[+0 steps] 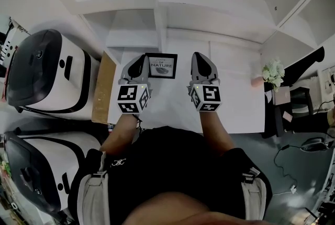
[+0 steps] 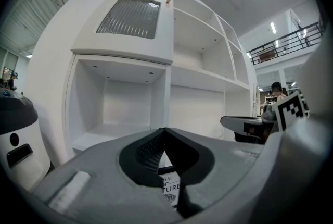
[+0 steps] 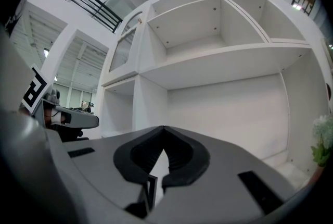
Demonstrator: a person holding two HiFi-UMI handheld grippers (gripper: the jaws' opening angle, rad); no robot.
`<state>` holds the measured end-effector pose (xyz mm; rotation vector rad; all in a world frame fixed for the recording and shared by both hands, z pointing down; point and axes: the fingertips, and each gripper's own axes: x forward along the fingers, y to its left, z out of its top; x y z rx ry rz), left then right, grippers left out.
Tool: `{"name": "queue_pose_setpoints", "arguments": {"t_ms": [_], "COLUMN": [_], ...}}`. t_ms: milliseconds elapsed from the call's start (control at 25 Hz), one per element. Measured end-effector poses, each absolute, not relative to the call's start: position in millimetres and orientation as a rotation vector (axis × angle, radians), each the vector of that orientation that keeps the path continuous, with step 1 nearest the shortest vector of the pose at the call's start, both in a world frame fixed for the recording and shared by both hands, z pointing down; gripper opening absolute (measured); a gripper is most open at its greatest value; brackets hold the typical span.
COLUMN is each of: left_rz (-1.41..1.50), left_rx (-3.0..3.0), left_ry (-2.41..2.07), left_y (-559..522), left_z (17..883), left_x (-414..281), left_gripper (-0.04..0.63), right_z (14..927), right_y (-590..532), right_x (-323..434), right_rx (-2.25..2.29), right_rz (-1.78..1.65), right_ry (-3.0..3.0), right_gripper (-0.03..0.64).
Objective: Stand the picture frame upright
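One frame (image 1: 161, 66) by the tabletop's (image 1: 235, 98) back edge, with two closed, empty grippers in front of it.
The single rectangular frame has a thin black rim around a white print with dark lettering. It sits left of the middle of the smooth white tabletop, faces the person and seems to rest on its lower edge. The left gripper (image 1: 137, 62) and right gripper (image 1: 201, 60) are grey moulded shells with black ribbed pads. They hover on either side of the frame, each with its jaws pressed tip to tip on nothing. Each carries one marker cube (image 1: 133, 99). One bunch of white flowers (image 1: 273, 71) stands at the right edge. Two rounded white-and-black machines (image 1: 44, 69) sit beyond the left edge, beside one flat brown board (image 1: 104, 88).
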<state>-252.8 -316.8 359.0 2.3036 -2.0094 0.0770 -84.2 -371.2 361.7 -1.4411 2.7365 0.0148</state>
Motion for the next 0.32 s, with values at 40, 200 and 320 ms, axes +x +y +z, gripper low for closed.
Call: {"name": "queue_pose_setpoints", "arguments": {"t_ms": [40, 200, 320], "left_rz": [0.077, 0.066, 0.098], "left_rx": [2.304, 2.309, 2.328], "left_ry": [-2.012, -2.01, -2.002], "left_y": [-315.5, -311.2, -308.2], "left_z": [358.6, 357.4, 359.7], "left_x": [-253.3, -254.7, -252.6], "left_gripper": [0.017, 0.017, 0.017], "right_z": [362.2, 360.7, 355.3], "right_y": [-370.9, -367.7, -360.1], "right_x": [-84.8, -86.7, -88.6], "right_rx": [-1.436, -1.427, -1.429], "right_rz": [0.008, 0.027, 0.121], "right_ry": [2.736, 2.731, 2.731], "right_gripper": [0.003, 0.003, 0.003]}}
